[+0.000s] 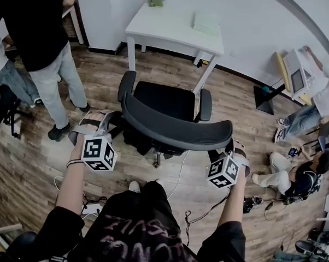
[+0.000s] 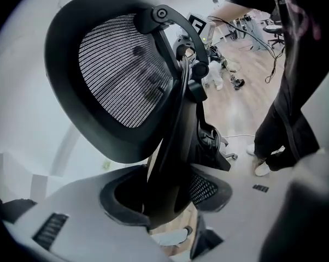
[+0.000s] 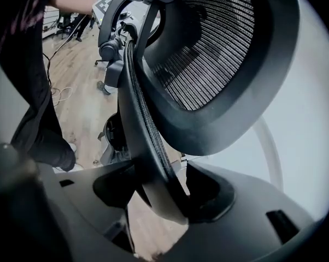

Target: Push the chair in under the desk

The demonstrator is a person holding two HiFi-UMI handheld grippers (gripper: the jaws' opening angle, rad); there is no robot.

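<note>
Chair [image 1: 170, 105] stands on floor [image 1: 238, 105] just short of white counter [image 1: 170, 26], seat facing it. I see left tool [image 1: 101, 125] and right tool [image 1: 230, 149] each pinching backrest [image 1: 175, 129] top rim. My shirt [image 1: 126, 236] lettering unreadable.

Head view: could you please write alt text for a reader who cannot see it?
From above, a person's left hand-held gripper and right hand-held gripper grip the backrest ends of a black office chair, which faces a white desk but is not yet under it. A bystander stands at left on the wood floor.
</note>
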